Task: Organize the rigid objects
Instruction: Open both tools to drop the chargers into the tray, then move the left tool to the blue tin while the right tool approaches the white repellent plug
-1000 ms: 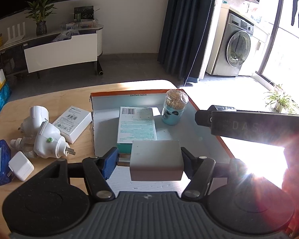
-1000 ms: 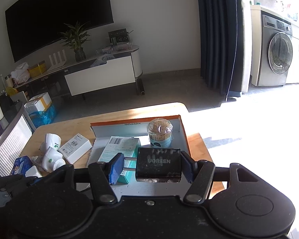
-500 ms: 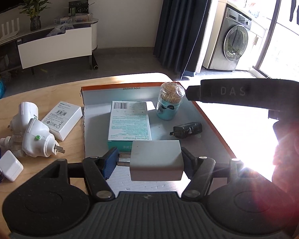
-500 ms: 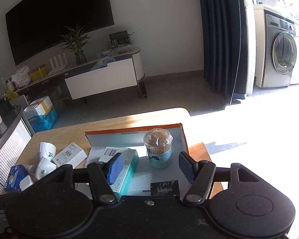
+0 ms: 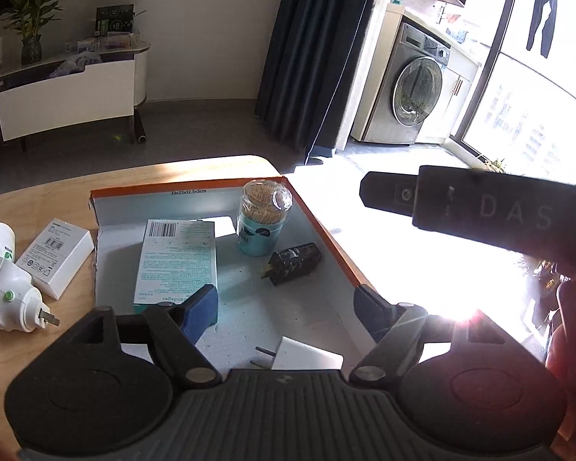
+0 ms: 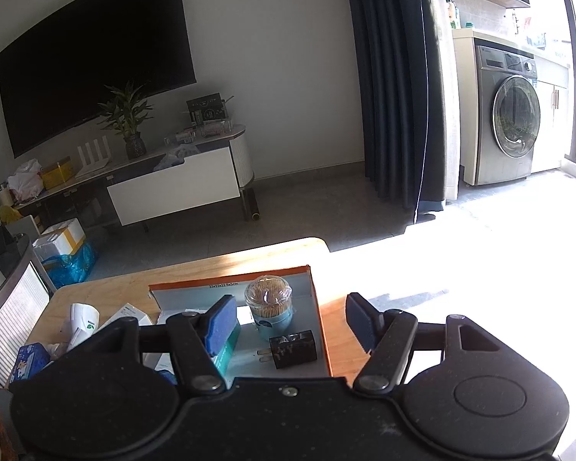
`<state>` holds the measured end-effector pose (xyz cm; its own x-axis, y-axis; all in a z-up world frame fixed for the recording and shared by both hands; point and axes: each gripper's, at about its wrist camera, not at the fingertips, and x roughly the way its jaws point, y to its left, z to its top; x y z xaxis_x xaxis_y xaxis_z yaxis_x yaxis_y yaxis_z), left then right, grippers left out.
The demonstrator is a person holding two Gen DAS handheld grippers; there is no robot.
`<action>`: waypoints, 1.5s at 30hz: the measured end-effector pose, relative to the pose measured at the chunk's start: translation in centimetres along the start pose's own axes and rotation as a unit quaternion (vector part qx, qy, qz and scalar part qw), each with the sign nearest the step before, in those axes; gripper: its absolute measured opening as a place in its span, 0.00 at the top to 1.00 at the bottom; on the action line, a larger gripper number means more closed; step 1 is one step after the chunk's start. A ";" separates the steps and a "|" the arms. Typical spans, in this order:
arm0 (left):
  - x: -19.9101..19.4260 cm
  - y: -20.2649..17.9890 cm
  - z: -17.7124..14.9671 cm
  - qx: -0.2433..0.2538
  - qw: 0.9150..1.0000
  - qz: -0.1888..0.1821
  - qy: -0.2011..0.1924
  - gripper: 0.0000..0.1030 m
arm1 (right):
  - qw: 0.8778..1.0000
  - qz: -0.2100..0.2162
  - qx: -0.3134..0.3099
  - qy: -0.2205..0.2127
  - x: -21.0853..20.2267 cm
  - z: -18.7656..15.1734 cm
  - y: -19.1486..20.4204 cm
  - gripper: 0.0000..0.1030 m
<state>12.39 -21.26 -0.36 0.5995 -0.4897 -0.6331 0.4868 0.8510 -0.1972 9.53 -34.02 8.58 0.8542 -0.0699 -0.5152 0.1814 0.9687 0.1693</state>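
Note:
An orange-rimmed shallow box [image 5: 318, 226] on the wooden table holds a teal bandage box [image 5: 176, 261], a toothpick jar [image 5: 263, 217] and a black charger [image 5: 293, 263]. A white charger [image 5: 307, 357] lies on the box floor at its near edge, prongs to the left. My left gripper [image 5: 288, 311] hovers above it with its jaws opening; the pads touch nothing. My right gripper [image 6: 291, 322] is also opening, empty, above the black charger [image 6: 292, 349] and the jar [image 6: 268, 299].
Left of the box lie a white carton [image 5: 55, 257] and two white plug adapters [image 5: 15, 299]. A blue tin [image 6: 27, 361] sits at the table's left end. The right tool's dark body [image 5: 480, 211] hangs over the box's right side. Strong sun glare covers the right.
The right gripper let go of the black charger, which now lies in the box, and drew back upward. The left gripper opened and the white charger dropped to the box floor.

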 end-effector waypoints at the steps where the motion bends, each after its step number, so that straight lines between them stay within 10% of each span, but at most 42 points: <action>1: -0.2 0.0 0.0 0.000 1.000 0.004 0.000 0.23 | 1.000 0.000 0.000 -0.002 -0.2 0.0 0.0 0.25; 15: -4.1 4.9 0.3 -0.036 0.994 0.104 0.000 0.10 | 1.000 0.010 -0.006 0.007 -0.9 -0.9 2.2 0.18; 45: -9.9 12.7 -1.3 -0.096 0.979 0.175 -0.031 0.10 | 0.991 0.095 -0.083 0.044 1.3 -2.7 12.3 0.15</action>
<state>11.80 -5.30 2.45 0.7487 -0.1663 -0.6417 0.1187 0.9860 -0.1171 11.56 -21.57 7.70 0.8179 0.1312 -0.5602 -0.0669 0.9887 0.1339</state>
